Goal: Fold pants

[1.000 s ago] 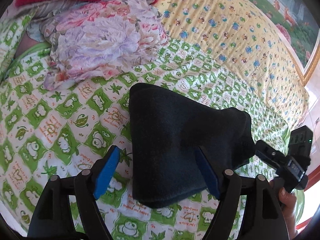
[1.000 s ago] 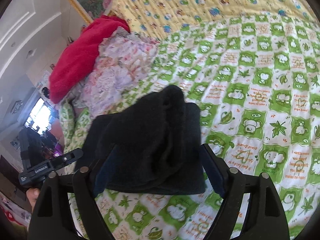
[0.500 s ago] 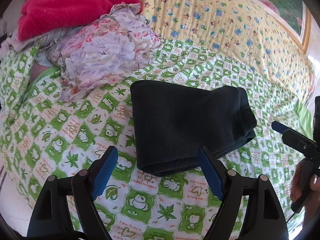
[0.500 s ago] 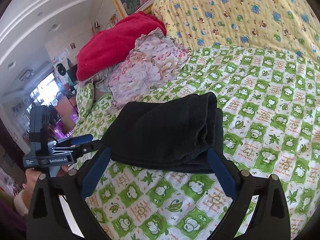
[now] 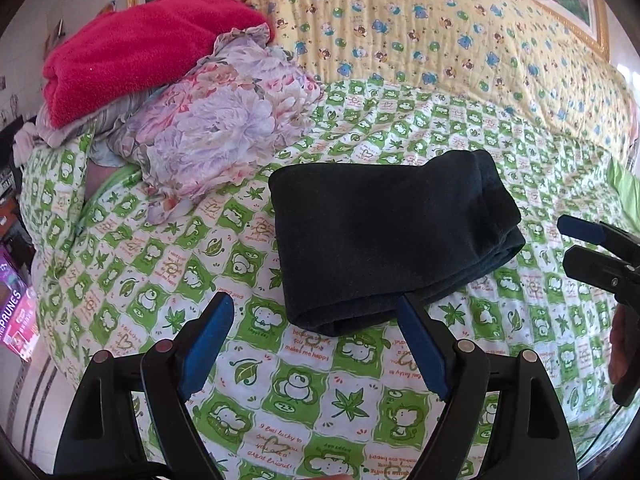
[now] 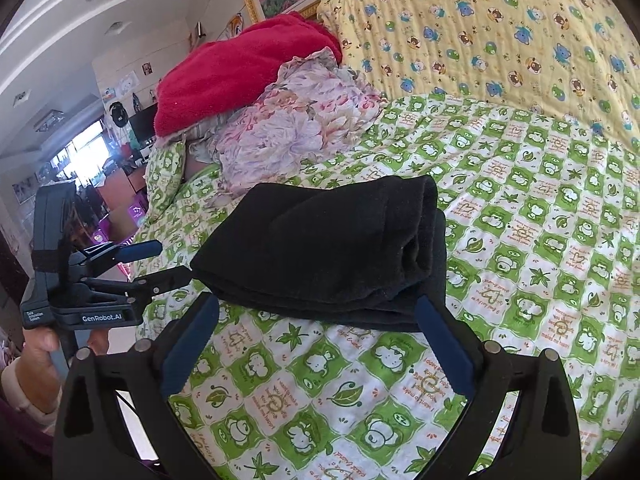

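The dark pants [image 5: 384,236] lie folded in a compact bundle on the green-and-white patterned bedspread [image 5: 160,264]; they also show in the right wrist view [image 6: 328,252]. My left gripper [image 5: 316,324] is open and empty, held back just short of the bundle's near edge. My right gripper [image 6: 320,320] is open and empty, also just short of the bundle. The right gripper shows at the right edge of the left wrist view [image 5: 588,244], and the left gripper at the left of the right wrist view [image 6: 156,260].
A crumpled floral cloth [image 5: 224,120] and a red blanket [image 5: 136,52] are piled at the bed's far left. A yellow bear-print quilt [image 5: 440,32] covers the far side. The bed edge drops off at the left, by a purple box [image 5: 16,316].
Both grippers have let go of the pants and drawn back from the bundle. The pants have settled flat on the bed.
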Tool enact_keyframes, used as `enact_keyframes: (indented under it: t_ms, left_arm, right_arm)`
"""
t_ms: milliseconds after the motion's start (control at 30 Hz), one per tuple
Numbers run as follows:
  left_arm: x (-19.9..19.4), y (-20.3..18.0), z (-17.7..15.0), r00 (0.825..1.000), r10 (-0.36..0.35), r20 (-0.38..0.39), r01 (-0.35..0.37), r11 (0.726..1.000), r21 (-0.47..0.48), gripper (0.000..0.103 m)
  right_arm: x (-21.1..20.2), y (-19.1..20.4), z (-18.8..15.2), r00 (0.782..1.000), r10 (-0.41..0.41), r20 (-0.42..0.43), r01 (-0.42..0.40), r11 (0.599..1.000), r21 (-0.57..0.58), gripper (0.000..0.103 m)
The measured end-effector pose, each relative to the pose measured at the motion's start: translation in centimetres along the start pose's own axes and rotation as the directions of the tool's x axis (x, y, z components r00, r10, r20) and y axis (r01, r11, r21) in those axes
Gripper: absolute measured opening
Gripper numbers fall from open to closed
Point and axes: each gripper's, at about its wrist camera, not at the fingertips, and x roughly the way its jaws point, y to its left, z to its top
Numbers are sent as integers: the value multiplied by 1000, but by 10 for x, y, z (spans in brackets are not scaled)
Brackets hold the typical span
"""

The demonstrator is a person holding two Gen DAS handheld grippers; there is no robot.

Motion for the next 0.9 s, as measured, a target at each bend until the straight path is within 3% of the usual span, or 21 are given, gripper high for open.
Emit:
enact_keyframes:
  t_ms: [500,900]
  left_arm:
    - [6,-3,-2,998,60,-10,-60,998,18,87]
    - [16,2,-2,999,46,-25,-46,999,4,88]
  right_arm:
    - [9,0,-1,1000,-20,-13,20,1000,-12,102]
    - [23,1,-4,999,-22,-41,22,1000,-14,102]
